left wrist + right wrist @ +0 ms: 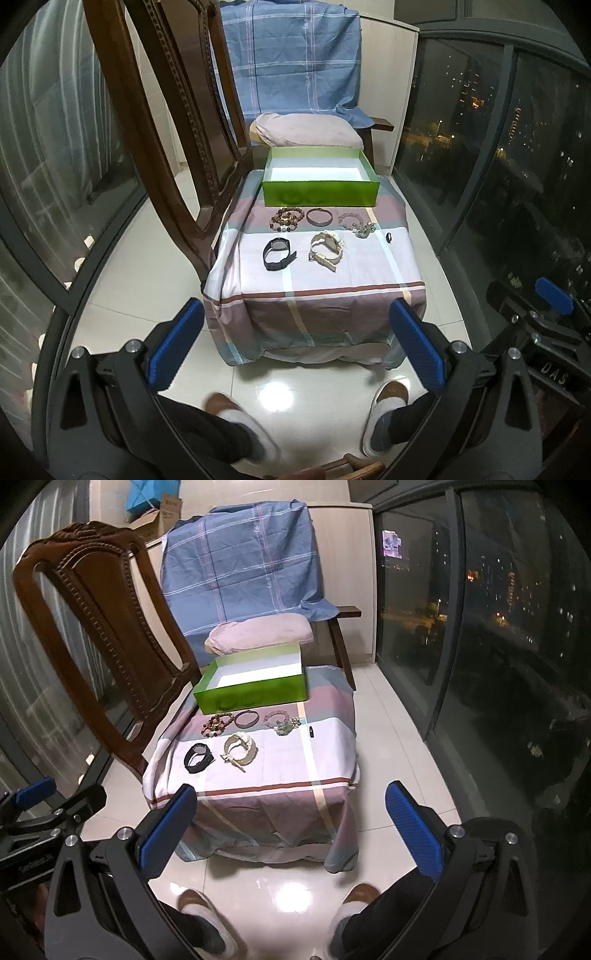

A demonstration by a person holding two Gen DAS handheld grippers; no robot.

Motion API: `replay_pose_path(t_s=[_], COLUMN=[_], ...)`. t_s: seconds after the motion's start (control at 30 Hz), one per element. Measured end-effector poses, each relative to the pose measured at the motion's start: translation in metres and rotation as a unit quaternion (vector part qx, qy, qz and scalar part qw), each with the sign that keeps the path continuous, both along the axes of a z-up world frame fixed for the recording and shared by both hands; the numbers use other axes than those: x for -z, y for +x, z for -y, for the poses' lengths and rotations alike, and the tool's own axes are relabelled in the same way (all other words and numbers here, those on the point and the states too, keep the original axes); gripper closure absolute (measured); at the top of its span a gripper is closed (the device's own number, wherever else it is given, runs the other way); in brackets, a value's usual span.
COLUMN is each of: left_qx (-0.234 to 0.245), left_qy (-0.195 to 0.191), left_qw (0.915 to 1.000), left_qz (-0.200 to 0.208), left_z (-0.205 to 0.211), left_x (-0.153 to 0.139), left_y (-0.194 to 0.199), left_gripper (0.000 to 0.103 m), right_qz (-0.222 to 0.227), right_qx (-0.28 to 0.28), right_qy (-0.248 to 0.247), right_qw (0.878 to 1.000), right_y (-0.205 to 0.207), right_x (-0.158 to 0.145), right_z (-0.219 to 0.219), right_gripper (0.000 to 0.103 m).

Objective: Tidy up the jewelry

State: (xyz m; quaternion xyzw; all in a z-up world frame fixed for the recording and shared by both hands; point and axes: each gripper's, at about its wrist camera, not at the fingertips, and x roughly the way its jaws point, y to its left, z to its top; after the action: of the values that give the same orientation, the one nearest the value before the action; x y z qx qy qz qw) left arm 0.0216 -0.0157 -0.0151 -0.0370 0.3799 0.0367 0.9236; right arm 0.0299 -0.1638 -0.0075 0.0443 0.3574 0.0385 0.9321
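Note:
A green open box (320, 192) (255, 696) with a white, empty inside stands at the far end of a cloth-covered stool (317, 273) (280, 771). In front of it lie brown bead bracelets (287, 218) (218, 723), a dark band (318, 216) (246, 718), pale bead bracelets (356, 223) (281, 722) and a small black ring (389, 237) (312, 732). Nearer lie a black watch (277, 254) (197, 757) and a cream watch (327, 251) (239, 752). My left gripper (295, 314) and right gripper (291, 797) are open and empty, held back from the stool's near edge.
A carved wooden chair (162, 140) (107, 627) stands left of the stool. A chair draped in blue cloth (291, 62) (240, 565) with a pink cushion (306, 129) is behind. Glass windows (498, 646) run along the right. The person's feet (388, 406) are on the tiled floor.

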Motion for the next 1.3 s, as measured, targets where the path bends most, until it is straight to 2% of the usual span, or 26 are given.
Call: replay_pose_path(t_s=[0.07,0.2,0.27,0.33,0.4,0.47,0.57,0.63,0.73,0.87,0.97,1.1,1.17,1.3], left_qx=[0.001,0.013,0.023,0.025,0.022,0.022,0.009,0.005,0.021,0.007,0.02,0.042,0.048,0.047], left_qy=[-0.006,-0.007,-0.009,-0.001,-0.018,-0.033,-0.01,0.007,0.011,0.039,0.054,0.058,0.054,0.043], left_qw=[0.9999,0.999,0.9979,0.9978,0.9984,0.999,0.9994,0.9993,0.9996,0.9967,0.9941,0.9925,0.9911,0.9881], left_qz=[-0.01,-0.041,-0.06,-0.061,-0.049,-0.019,0.032,0.037,-0.012,-0.071,-0.092,-0.099,-0.112,-0.14], left_z=[-0.003,-0.007,-0.009,-0.012,-0.021,-0.03,-0.042,-0.048,-0.056,-0.067,-0.062,-0.053,-0.054,-0.065], left_x=[0.005,0.024,0.037,0.042,0.041,0.036,0.034,0.042,0.073,0.12,0.142,0.154,0.16,0.175], left_y=[0.013,0.051,0.078,0.101,0.127,0.151,0.189,0.215,0.252,0.281,0.295,0.306,0.313,0.325], left_gripper=[0.004,0.004,0.004,0.004,0.004,0.004,0.004,0.004,0.004,0.004,0.004,0.004,0.008,0.028], right_qz=[-0.003,-0.002,-0.001,-0.01,-0.025,-0.026,-0.031,-0.037,-0.046,-0.098,-0.113,-0.119,-0.125,-0.128], right_qx=[-0.004,-0.008,-0.017,-0.032,-0.052,-0.067,-0.086,-0.098,-0.098,-0.098,-0.105,-0.109,-0.112,-0.11], right_qy=[0.003,-0.021,-0.031,-0.029,-0.022,-0.012,-0.032,-0.046,-0.054,-0.041,-0.053,-0.05,-0.051,-0.052], right_qw=[1.0,1.0,0.999,0.999,0.998,0.997,0.995,0.993,0.993,0.989,0.987,0.986,0.984,0.984], right_y=[0.015,0.052,0.079,0.108,0.14,0.175,0.224,0.253,0.281,0.304,0.315,0.319,0.322,0.329], right_x=[0.004,0.011,0.017,0.023,0.028,0.03,0.035,0.042,0.064,0.116,0.134,0.145,0.151,0.161], right_z=[0.001,-0.002,-0.003,-0.002,-0.003,-0.005,-0.013,-0.019,-0.021,-0.022,-0.03,-0.035,-0.036,-0.038], right_gripper=[0.003,0.003,0.003,0.003,0.003,0.003,0.003,0.004,0.008,0.023,0.025,0.025,0.025,0.025])
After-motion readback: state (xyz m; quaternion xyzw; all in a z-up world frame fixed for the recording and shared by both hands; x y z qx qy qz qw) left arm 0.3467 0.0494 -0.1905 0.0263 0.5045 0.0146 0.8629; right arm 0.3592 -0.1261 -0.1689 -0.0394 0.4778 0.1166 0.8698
